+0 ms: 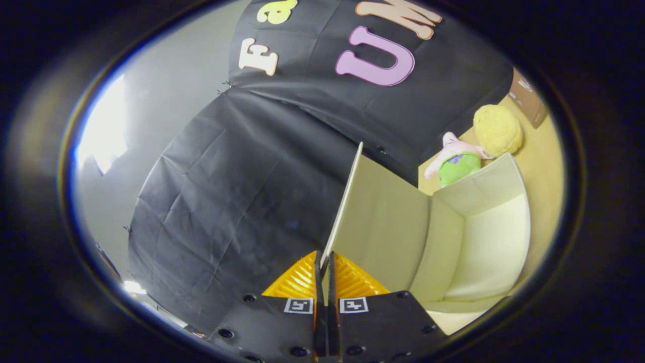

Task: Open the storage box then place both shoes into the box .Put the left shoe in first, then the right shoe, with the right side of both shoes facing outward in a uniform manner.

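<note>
A cream storage box (484, 242) stands on the yellow table (546, 166), its inside bare. Its lid (383, 217) is swung up and stands nearly upright beside the opening. My gripper (323, 262) is shut on the lid's free edge: the thin panel runs straight into the narrow slit between the two orange fingers (297, 280), which press on it from both sides. The box opening lies just to the right of the fingers and beyond them.
A plush toy with a yellow head (496, 130) and a pink and green body lies on the table behind the box. A brown cardboard box (526, 96) sits at the far back. The black cloth wall rises close behind the lid.
</note>
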Motion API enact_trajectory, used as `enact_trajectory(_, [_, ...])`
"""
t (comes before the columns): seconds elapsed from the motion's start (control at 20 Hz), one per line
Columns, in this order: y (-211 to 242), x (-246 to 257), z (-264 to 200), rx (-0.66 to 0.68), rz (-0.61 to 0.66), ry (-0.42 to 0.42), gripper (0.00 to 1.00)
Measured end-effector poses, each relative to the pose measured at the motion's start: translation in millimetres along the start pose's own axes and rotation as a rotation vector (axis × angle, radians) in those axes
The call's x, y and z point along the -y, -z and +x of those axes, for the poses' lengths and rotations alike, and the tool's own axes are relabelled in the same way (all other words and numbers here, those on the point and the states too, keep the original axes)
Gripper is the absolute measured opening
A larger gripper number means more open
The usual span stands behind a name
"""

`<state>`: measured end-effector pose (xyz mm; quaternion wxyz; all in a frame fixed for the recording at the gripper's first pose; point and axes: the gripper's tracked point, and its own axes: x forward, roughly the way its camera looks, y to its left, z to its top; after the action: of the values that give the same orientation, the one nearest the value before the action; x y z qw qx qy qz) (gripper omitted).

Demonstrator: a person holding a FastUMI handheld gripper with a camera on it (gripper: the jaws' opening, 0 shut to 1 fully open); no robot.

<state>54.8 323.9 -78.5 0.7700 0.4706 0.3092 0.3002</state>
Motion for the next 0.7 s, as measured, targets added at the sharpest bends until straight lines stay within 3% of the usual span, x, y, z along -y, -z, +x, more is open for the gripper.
enact_trajectory(0.2, [17, -7, 31, -0.031, -0.039, 0.017, 0.06])
enact_trajectory(0.4, [30, -16, 44, -0.048, -0.094, 0.01, 0.35])
enact_trajectory(0.7, [6, 1, 10, 0.032, -0.294, 0.086, 0.82])
